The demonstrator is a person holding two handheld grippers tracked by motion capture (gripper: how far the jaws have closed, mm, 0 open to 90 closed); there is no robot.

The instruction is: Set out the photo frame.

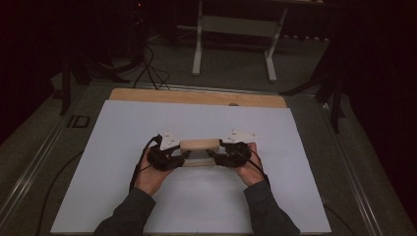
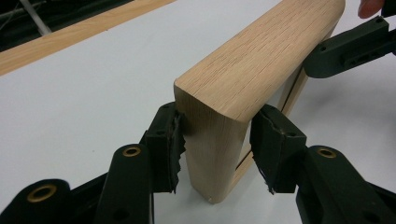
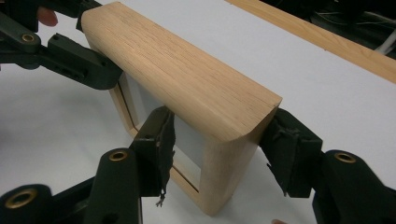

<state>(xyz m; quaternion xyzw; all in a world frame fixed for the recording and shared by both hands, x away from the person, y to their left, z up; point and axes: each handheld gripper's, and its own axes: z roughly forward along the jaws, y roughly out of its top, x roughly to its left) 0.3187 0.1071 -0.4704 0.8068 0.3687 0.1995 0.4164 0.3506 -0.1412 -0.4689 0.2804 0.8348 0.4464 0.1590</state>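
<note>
Item: wooden frame [image 1: 199,145], standing on edge mid-sheet on the white table sheet [image 1: 196,206], long axis left to right. Left gripper [image 2: 217,140] straddles one end, pads barely touching; right gripper [image 3: 217,144] brackets the other (grip uncertain).

My jaws are black, with brass-coloured rivets. The frame [image 2: 252,65] between them is pale oak, streaked with fine brown grain. The sheet [image 1: 196,196] under it is plain white; the far table edge [image 1: 196,97] is tan wood. My sleeves [image 1: 125,216] are dark grey-green.
</note>
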